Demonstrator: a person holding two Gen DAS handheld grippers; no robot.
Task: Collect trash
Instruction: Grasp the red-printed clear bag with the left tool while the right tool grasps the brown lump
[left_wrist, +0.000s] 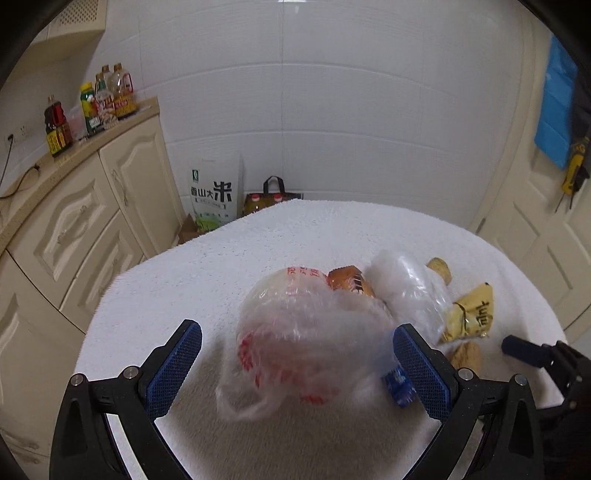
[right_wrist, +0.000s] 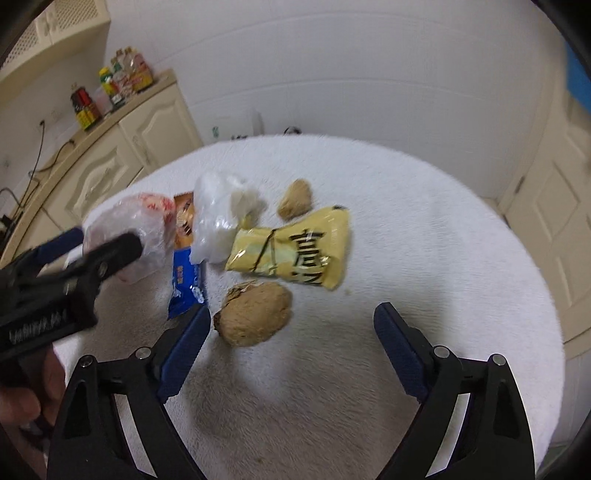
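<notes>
Trash lies on a round table under a white towel (left_wrist: 295, 229). A clear plastic bag with red print (left_wrist: 303, 332) sits between the fingers of my open left gripper (left_wrist: 295, 343), which also shows in the right wrist view (right_wrist: 107, 240). Behind it lie an orange wrapper (left_wrist: 349, 280), a white plastic bag (left_wrist: 410, 284), a yellow snack packet (right_wrist: 295, 251) and a blue wrapper (right_wrist: 186, 288). A brown crumpled paper ball (right_wrist: 255, 314) lies just ahead of my open right gripper (right_wrist: 291, 325). A second brown ball (right_wrist: 295, 199) lies farther back.
Cream cabinets (left_wrist: 74, 229) with sauce bottles (left_wrist: 96, 103) on the counter stand at the left. A rice sack (left_wrist: 214, 195) and a dark bag (left_wrist: 269, 199) stand on the floor behind the table. A cream door (left_wrist: 546, 240) is at the right.
</notes>
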